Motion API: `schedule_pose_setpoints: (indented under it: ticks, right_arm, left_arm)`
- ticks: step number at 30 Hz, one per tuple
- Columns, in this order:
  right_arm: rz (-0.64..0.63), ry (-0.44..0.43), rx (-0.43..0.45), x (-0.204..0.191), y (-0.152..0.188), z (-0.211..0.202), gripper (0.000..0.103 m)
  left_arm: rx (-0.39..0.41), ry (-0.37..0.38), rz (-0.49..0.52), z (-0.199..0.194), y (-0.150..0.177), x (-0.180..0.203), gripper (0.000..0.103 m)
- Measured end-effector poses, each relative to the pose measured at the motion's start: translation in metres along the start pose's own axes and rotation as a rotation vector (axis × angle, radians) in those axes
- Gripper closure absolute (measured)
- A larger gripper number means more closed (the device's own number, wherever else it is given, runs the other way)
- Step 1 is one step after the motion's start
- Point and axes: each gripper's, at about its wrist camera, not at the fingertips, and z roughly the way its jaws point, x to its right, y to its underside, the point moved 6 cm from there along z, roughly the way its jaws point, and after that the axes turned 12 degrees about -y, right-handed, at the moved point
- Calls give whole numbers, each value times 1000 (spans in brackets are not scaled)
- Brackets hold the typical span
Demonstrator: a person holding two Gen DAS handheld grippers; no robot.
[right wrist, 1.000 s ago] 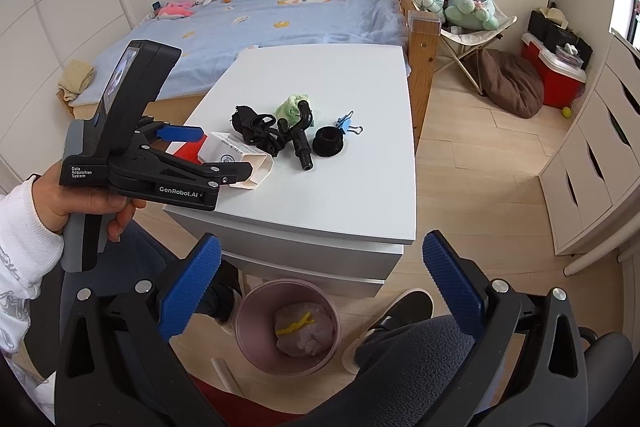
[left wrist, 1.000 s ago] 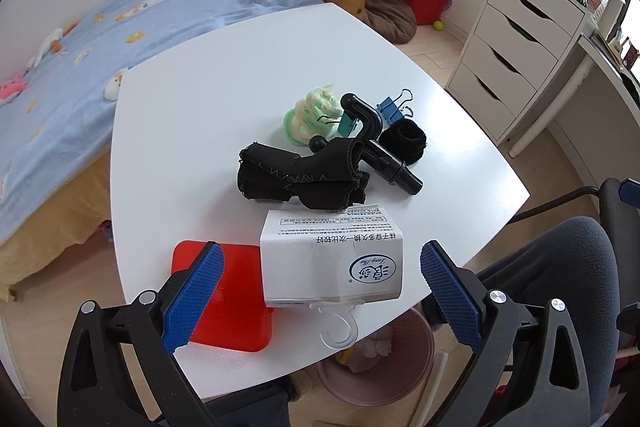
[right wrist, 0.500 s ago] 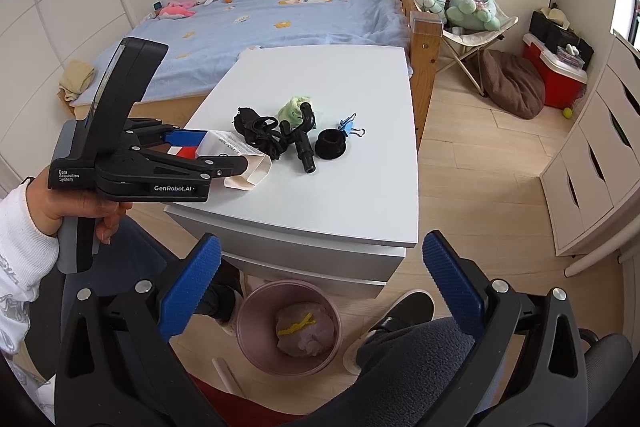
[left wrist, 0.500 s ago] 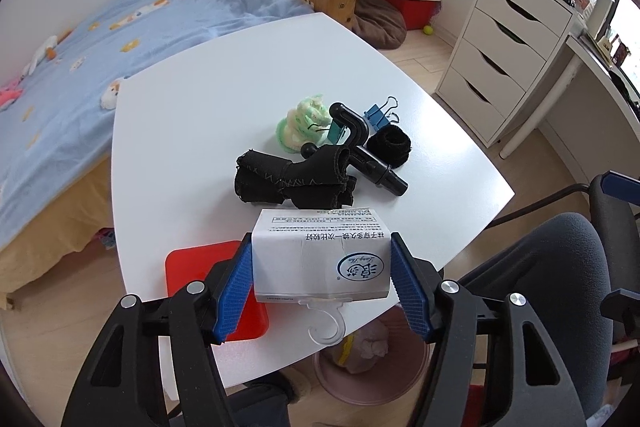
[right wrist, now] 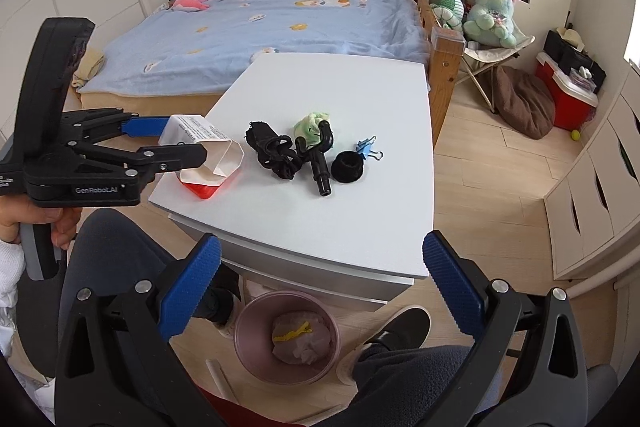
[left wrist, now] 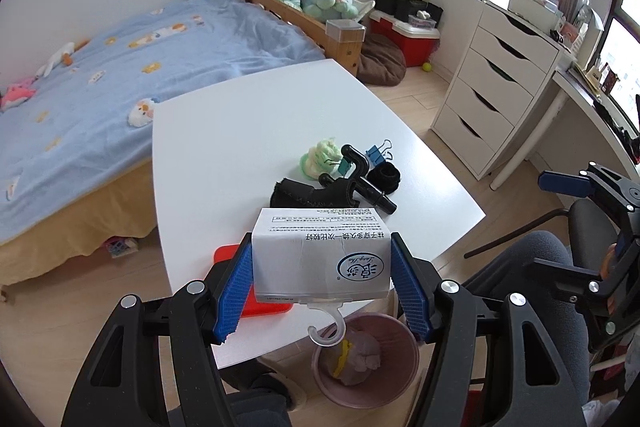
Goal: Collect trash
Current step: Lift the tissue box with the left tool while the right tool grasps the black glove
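The left gripper pinches the white package by its sides, clear of the counter near its front edge, so the carrying step is in hand. The right gripper hangs spread and empty. Next, I'd say, the package must travel over the bin on the floor below and be let go.

"GenRobot.AI" stands in pale letters on the side of the left gripper. The white package it clamps bears lines of Chinese print, too small to read, and a round blue logo whose script cannot be made out.
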Motion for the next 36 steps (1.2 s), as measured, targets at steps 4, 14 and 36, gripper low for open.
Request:
schedule_pose_setpoints:
  ticks: [4, 14, 36]
  right_arm:
    - [-61, -9, -20, -8, -15, 13, 4]
    - [-223, -92, -81, -26, -57, 55, 4]
    - [-297, -122, -313, -24, -64, 146, 73]
  left_arm:
    - [26, -25, -25, -14, -2, -17, 40]
    - [44, -63, -85, -25, 8, -51, 40]
    - [19, -45, -137, -21, 30, -68, 40]
